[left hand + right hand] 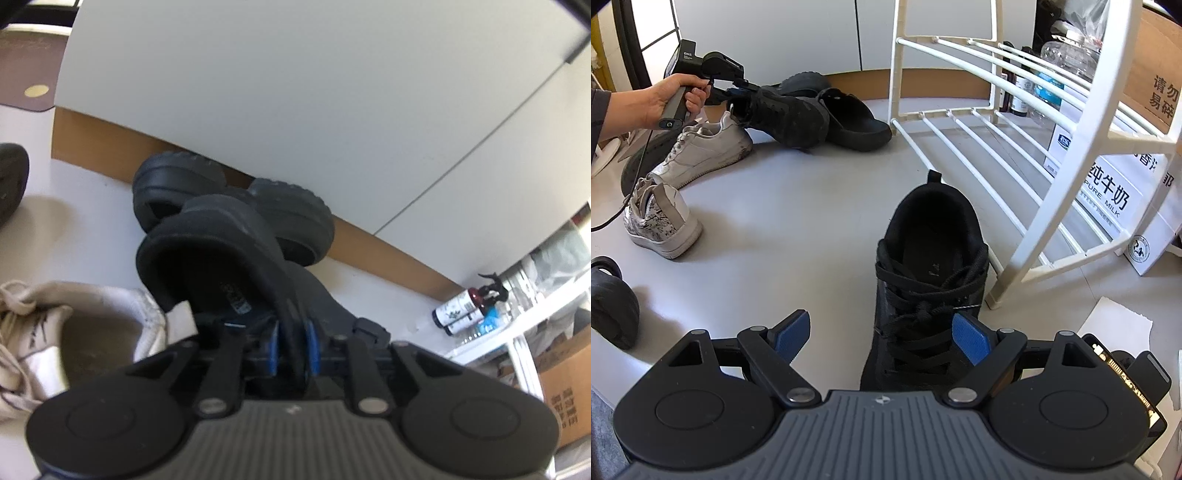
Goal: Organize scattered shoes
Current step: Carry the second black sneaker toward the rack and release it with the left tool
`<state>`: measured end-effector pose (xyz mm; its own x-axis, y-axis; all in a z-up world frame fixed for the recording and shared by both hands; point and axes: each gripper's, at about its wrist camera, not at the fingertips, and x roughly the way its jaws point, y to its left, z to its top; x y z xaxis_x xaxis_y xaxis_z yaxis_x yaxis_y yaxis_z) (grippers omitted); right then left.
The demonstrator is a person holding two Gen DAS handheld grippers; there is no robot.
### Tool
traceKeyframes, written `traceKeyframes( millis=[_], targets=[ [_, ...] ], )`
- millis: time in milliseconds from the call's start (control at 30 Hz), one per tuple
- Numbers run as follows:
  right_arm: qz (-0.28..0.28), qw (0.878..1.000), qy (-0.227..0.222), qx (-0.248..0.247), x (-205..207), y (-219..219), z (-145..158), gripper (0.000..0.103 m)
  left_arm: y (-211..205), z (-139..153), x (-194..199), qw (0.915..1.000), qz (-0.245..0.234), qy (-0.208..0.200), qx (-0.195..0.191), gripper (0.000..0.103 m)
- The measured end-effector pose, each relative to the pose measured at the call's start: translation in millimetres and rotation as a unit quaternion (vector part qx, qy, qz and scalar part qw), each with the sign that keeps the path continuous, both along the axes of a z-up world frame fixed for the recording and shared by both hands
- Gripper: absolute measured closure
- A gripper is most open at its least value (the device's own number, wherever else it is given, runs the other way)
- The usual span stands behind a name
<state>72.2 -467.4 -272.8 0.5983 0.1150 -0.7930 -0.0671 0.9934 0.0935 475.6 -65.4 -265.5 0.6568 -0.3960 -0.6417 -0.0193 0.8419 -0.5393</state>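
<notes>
While shoes lie all over the floor: L gripper (293, 347) has one, R gripper (882, 336) has none.

L gripper: blue pads pressed tight on the heel rim of a black sneaker (221, 254). Seen from the R cam, that sneaker hangs tilted, toe down, just over the other shoes.

R gripper: fingers spread wide, nothing between them. It hovers over the laces of another black lace-up shoe (931, 273).

Where that shoe is: flat on the floor, right beside the leg of the white rack (964, 125). Heel points away from the cam.

Rack: bars look bare in what I can see. Bottles and boxes sit behind it.

Other shoes: black slipper (857, 122) by the wall, white sneaker (701, 151), spotty white shoe (661, 221), a dark shoe at the L edge (613, 299). Still scattered.

Job so far, my guess: mid-way. Nothing on the rack yet that I can see.

How to do it well, L: keep the pinch firm, lift high enough so the toe doesn't bump the white sneaker, go slow bc the shoe swings.

How to do it well, R: grab a stiff side or the heel rim, not loose laces. Watch the rack leg, it's v close.
</notes>
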Motion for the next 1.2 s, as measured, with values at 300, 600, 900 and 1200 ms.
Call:
traceKeyframes(
  millis=[300, 600, 900, 1200],
  targets=[
    [0.0, 1.0, -0.007, 0.004, 0, 2, 2, 0.015, -9, -1, -13, 0.9994, 0.026, 0.004, -0.024, 0.095],
    [-0.006, 0.999, -0.027, 0.038, 5, 18, 7, 0.015, -22, 2, -48, 0.998, 0.026, 0.035, -0.046, 0.096],
    [-0.021, 0.997, -0.034, 0.066, 4, 25, 7, 0.015, -37, 5, -97, 0.9956, 0.013, 0.068, -0.062, 0.096],
    [-0.024, 0.995, -0.042, 0.085, 5, 34, 9, 0.015, -48, -2, -147, 0.9906, 0.022, 0.103, -0.086, 0.096]
  ],
)
